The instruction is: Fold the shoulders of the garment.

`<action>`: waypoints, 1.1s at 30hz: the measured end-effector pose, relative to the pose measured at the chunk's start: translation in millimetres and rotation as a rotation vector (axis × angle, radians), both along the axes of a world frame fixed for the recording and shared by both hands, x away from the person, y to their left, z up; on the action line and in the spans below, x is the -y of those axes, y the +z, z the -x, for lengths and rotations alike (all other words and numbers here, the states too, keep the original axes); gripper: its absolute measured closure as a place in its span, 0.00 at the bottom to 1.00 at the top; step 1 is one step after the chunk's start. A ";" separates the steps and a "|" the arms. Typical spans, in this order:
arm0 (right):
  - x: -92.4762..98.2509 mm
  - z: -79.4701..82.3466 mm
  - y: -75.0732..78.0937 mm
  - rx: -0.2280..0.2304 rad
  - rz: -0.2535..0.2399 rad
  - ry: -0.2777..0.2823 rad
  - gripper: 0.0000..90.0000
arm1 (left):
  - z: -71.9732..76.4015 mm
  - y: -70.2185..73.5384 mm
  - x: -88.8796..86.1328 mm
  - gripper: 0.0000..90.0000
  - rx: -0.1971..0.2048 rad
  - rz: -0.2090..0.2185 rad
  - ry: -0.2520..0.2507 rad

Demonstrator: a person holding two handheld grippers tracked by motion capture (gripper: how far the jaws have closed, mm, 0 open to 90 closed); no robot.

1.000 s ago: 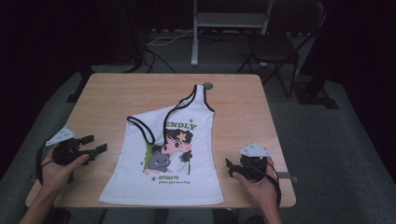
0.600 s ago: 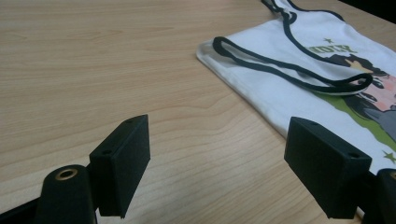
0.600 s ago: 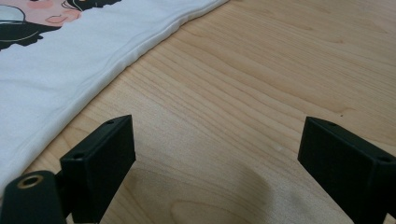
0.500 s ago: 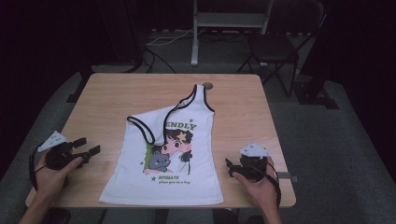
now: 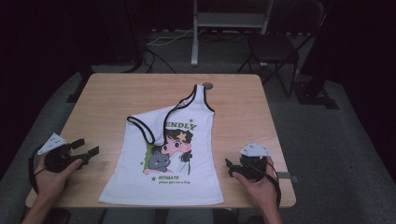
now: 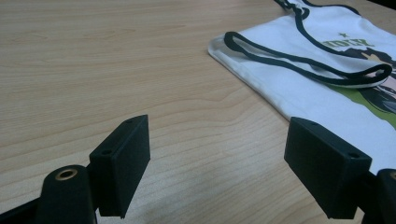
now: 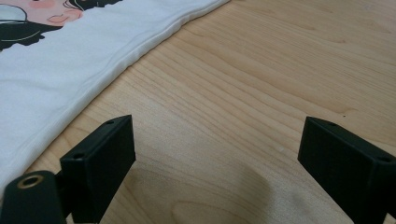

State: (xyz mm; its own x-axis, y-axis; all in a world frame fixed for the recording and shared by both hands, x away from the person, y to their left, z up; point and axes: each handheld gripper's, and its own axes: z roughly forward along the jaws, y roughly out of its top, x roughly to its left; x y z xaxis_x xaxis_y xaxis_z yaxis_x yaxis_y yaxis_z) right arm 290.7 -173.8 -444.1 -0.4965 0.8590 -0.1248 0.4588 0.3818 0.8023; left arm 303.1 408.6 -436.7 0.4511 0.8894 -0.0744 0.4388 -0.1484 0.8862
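Observation:
A white tank top (image 5: pixel 173 154) with black trim and a cartoon print lies flat on the wooden table (image 5: pixel 116 93), with one strap folded across its chest. My left gripper (image 5: pixel 86 146) rests on the table left of the shirt, open, with nothing between its jaws. In the left gripper view, the left gripper (image 6: pixel 217 135) points over bare wood toward the tank top's (image 6: pixel 327 84) strap and side. My right gripper (image 5: pixel 229 168) sits just right of the hem, open. In the right gripper view, the right gripper (image 7: pixel 215 130) is over wood, and the tank top's (image 7: pixel 56 65) edge lies to its left.
A small round disc (image 5: pixel 208 86) sits on the table beyond the shirt's strap. Behind the table stand a dark chair (image 5: pixel 275 46) and a metal stand (image 5: pixel 229 18). Bare wood runs along the table's far side and both flanks.
My left gripper has drifted a little left and toward the person, away from the shirt. The right gripper and the tank top have stayed put.

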 end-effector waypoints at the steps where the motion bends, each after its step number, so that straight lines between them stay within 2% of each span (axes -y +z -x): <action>1: 0.3 -0.2 0.1 -0.001 -0.002 0.001 0.12 | 0.0 0.1 0.2 0.25 0.001 -0.004 -0.002; 4: 3.6 -2.5 1.5 -0.001 -0.054 -0.005 0.12 | 0.8 0.1 -0.1 0.25 0.000 0.000 0.001; 6: 4.9 -7.4 4.6 -0.002 -0.062 -0.021 0.12 | 1.6 0.2 -0.3 0.25 0.003 0.002 0.003; 9: 2.3 -21.8 15.6 0.002 -0.085 -0.026 0.12 | 1.1 0.0 -0.3 0.25 0.000 0.002 0.008; 11: -1.6 -36.4 26.3 0.011 -0.081 -0.012 0.12 | 1.0 0.1 0.0 0.25 -0.002 -0.001 0.012; 14: -8.4 -66.9 44.5 0.003 -0.047 -0.009 0.12 | 0.5 -0.2 0.9 0.25 -0.003 -0.005 0.012; 18: -16.0 -112.4 69.3 0.006 -0.052 -0.003 0.12 | 1.0 0.0 1.2 0.25 -0.001 -0.006 0.008; 22: -27.9 -157.8 86.2 -0.006 -0.020 0.005 0.12 | 1.2 0.1 0.5 0.25 -0.005 -0.007 0.008; 23: -32.0 -168.7 88.5 -0.015 -0.012 0.005 0.15 | 1.2 -0.1 0.9 0.25 -0.005 -0.008 0.010; 26: -44.6 -200.6 89.8 -0.037 0.011 0.014 0.16 | 1.0 -0.2 2.4 0.25 -0.004 -0.009 0.015; 28: -52.8 -219.6 88.5 -0.052 0.012 0.021 0.19 | 1.1 0.0 2.4 0.25 -0.006 -0.012 0.015; 29: -56.8 -228.7 87.4 -0.056 0.022 0.024 0.24 | 1.0 0.0 2.2 0.25 -0.007 -0.012 0.015; 33: -69.5 -261.1 80.9 -0.096 0.030 0.031 0.29 | 0.7 0.1 2.3 0.25 -0.008 -0.021 0.014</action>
